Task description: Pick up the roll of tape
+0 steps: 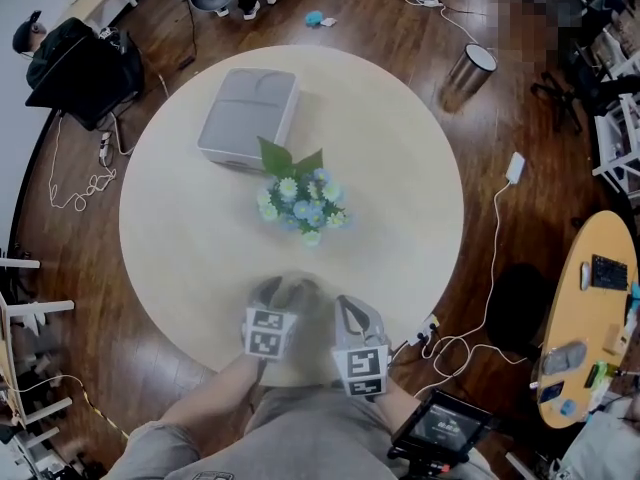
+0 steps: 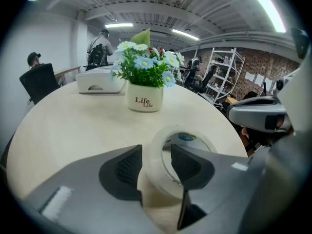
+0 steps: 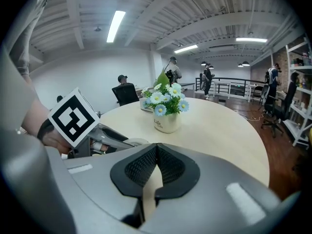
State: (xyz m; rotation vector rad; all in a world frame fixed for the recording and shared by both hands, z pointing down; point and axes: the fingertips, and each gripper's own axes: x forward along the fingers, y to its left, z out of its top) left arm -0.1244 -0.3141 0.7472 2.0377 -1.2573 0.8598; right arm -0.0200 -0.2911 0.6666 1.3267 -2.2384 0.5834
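Entry, nearest first. Left gripper [image 2: 156, 151]: in the lower centre of its own view we found its jaws standing wide, astride one wall of the roll of tape [image 2: 156, 173], with the left jaw outside the ring and the right jaw down inside the core. Neither pad appeared to press on the wall, so nothing was held. Roll of tape: clear and pale, lying flat on the table [image 1: 400, 148] near its lower edge in the head view, where it was too blurred under the grippers to pick out. Right gripper [image 3: 156, 152]: jaws closed together with nothing between them, hanging just beside the left one, at the right edge of the left gripper view. Further up the frames: a white flower pot [image 2: 144, 100] at the table's middle, well apart from the roll, and a grey box [image 2: 97, 82] beyond it at upper left. Handling note: we judged the step in hand to be the closing grip. The wall should sit deep and square between the pads before they close, since a smooth, light roll could skid or tip if nipped at its rim. The lift should be straight up, with the right gripper kept clear.
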